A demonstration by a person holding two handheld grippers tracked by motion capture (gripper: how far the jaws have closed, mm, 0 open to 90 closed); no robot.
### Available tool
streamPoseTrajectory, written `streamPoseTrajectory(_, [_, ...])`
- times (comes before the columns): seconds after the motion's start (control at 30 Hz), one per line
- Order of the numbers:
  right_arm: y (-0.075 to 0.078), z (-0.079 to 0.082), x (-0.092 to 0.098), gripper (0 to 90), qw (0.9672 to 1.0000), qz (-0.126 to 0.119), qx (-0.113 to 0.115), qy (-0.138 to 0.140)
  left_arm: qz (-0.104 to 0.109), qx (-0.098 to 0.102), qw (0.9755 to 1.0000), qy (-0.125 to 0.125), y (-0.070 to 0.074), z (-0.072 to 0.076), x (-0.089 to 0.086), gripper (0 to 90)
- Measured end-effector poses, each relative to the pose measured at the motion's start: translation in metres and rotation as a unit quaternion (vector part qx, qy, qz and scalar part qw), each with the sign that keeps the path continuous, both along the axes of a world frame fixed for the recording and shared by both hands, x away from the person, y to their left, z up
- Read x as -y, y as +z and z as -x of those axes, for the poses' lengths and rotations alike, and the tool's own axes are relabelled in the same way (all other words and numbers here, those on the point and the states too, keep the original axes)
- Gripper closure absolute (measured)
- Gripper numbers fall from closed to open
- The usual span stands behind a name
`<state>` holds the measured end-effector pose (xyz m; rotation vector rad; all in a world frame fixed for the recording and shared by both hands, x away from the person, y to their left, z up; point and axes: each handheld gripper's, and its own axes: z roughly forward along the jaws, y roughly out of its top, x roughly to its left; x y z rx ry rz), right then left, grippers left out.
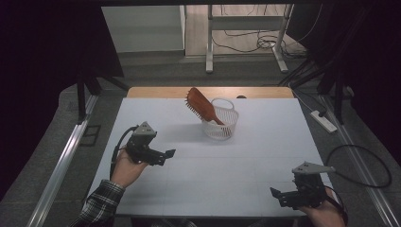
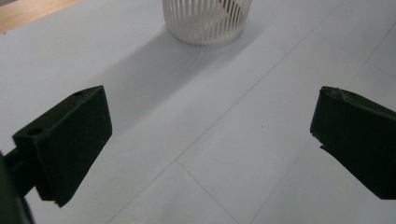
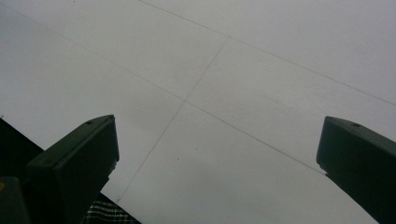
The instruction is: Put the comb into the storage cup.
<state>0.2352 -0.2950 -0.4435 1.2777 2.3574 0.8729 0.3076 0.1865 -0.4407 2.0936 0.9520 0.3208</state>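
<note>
Both tools, the left tool (image 1: 163, 155) at lower left and the right tool (image 1: 280, 196) at lower right, gape wide and empty over the white table (image 1: 246, 156); with the brown hairbrush (image 1: 199, 106) already leaning in the white basket (image 1: 221, 124) at upper centre, the step seems done, so best stay clear.

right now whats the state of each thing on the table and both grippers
brush: handle down in the basket, head leaning out to the left
basket: upright, holding the brush
left gripper: open, empty, aimed toward the basket
right gripper: open, empty, near the table's front edge
</note>
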Motion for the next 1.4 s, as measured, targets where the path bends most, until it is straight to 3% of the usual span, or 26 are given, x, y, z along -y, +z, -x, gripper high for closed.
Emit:
streamPoseTrajectory(0.83, [0.000,0.001,-0.001,0.0,1.0000,0.003,0.003,0.003,0.027,-0.005,0.9986,0.045,-0.008,0.057,-0.043,0.0])
streamPoseTrajectory(1.4, [0.000,0.001,-0.002,0.0,1.0000,0.008,0.003,0.005,0.006,-0.020,0.9970,0.074,-0.021,0.091,-0.064,0.0])
